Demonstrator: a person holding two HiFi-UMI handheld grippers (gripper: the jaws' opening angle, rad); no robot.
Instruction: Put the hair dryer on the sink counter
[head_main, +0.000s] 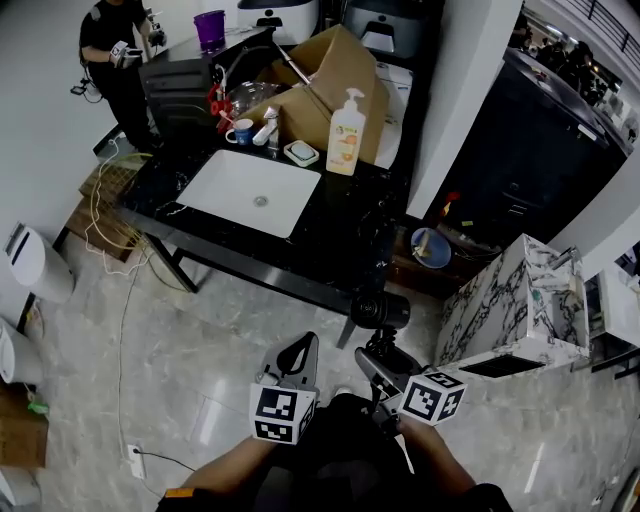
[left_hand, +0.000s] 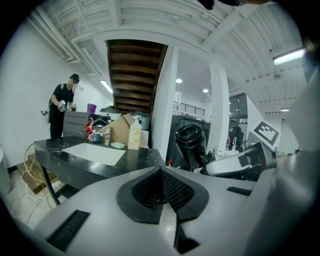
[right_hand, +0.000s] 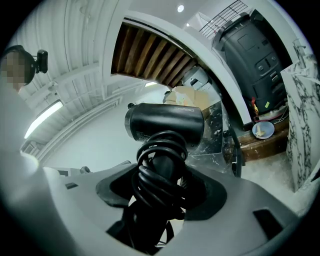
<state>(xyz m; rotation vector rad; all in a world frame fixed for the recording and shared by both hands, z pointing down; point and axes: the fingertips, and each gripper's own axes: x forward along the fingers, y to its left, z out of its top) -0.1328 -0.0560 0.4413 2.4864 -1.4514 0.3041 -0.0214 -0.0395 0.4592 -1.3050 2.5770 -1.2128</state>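
Note:
My right gripper (head_main: 375, 372) is shut on the black hair dryer (head_main: 380, 311), clamping its handle where the cord is wound round it (right_hand: 162, 180). The dryer's barrel (right_hand: 165, 121) points sideways above the jaws. In the left gripper view the hair dryer (left_hand: 192, 145) shows to the right, nozzle toward the camera. My left gripper (head_main: 297, 355) is shut with nothing between its jaws, held low beside the right one. The black sink counter (head_main: 340, 240) with its white basin (head_main: 250, 190) stands ahead of me, a step away.
On the counter stand a soap bottle (head_main: 346, 135), a soap dish (head_main: 301, 153), a mug (head_main: 241, 131) and cardboard boxes (head_main: 330, 85). A person (head_main: 115, 50) stands at the counter's far left. A marble-patterned cabinet (head_main: 515, 305) is on the right; cables lie on the floor left.

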